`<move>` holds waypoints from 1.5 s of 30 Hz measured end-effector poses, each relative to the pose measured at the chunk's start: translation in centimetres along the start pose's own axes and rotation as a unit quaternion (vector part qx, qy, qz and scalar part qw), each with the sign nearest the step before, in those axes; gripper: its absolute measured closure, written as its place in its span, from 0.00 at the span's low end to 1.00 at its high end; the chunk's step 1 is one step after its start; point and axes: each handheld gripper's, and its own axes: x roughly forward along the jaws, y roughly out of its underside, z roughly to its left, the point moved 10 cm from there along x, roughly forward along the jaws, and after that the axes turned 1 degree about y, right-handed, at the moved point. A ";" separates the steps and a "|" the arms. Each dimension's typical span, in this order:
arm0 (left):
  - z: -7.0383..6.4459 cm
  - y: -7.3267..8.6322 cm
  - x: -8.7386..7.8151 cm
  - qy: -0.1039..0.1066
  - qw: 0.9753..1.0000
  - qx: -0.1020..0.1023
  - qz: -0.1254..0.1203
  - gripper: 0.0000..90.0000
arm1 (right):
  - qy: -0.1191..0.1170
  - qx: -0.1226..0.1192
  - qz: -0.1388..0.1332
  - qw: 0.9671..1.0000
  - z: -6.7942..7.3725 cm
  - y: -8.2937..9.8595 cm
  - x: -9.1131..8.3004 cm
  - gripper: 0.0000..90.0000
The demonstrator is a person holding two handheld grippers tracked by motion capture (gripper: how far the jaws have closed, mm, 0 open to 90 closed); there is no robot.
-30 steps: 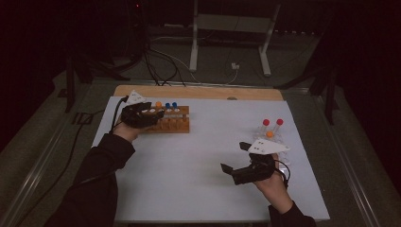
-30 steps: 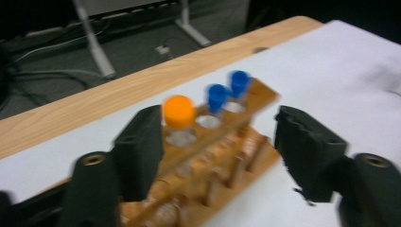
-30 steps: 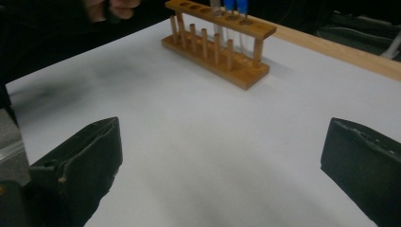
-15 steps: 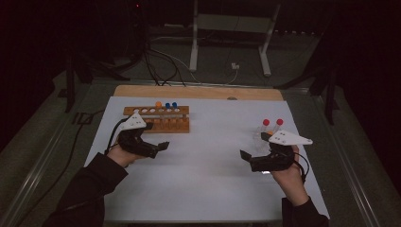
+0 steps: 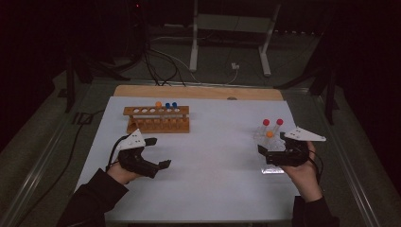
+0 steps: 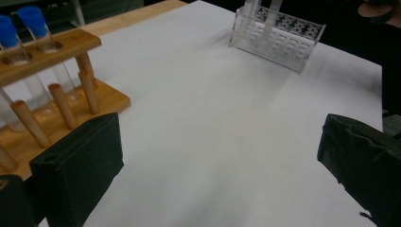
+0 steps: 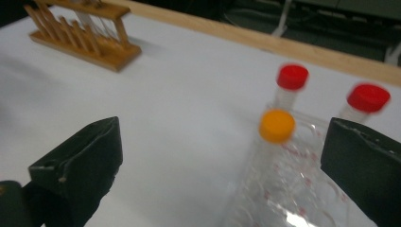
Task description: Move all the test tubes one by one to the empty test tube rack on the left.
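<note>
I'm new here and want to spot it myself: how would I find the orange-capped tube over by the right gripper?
Start at the white table sheet and go to its right side, where a clear plastic rack stands just ahead of the right gripper. Three capped tubes stand in it. The orange-capped tube is nearest the gripper; the other two have red caps.

brown wooden rack (image 5: 157, 119), blue caps (image 6: 21, 18), red caps (image 7: 292, 76), orange cap (image 7: 277, 126).
</note>
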 end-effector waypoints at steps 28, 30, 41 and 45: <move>-0.7 0.5 0.1 0.009 1.000 0.007 0.005 0.02 | 0.065 0.052 0.073 0.994 -3.0 2.8 3.3 0.74; -0.6 0.5 0.0 0.007 1.000 0.008 0.006 0.02 | 0.067 0.051 0.072 0.994 -3.1 2.9 3.4 0.78; -0.5 0.5 0.1 0.007 1.000 0.006 0.005 0.02 | 0.072 0.041 0.080 0.993 -3.0 2.8 4.1 0.83; -0.5 0.5 0.1 0.008 1.000 0.006 0.004 0.02 | 0.073 0.038 0.077 0.994 -3.0 2.8 4.1 0.83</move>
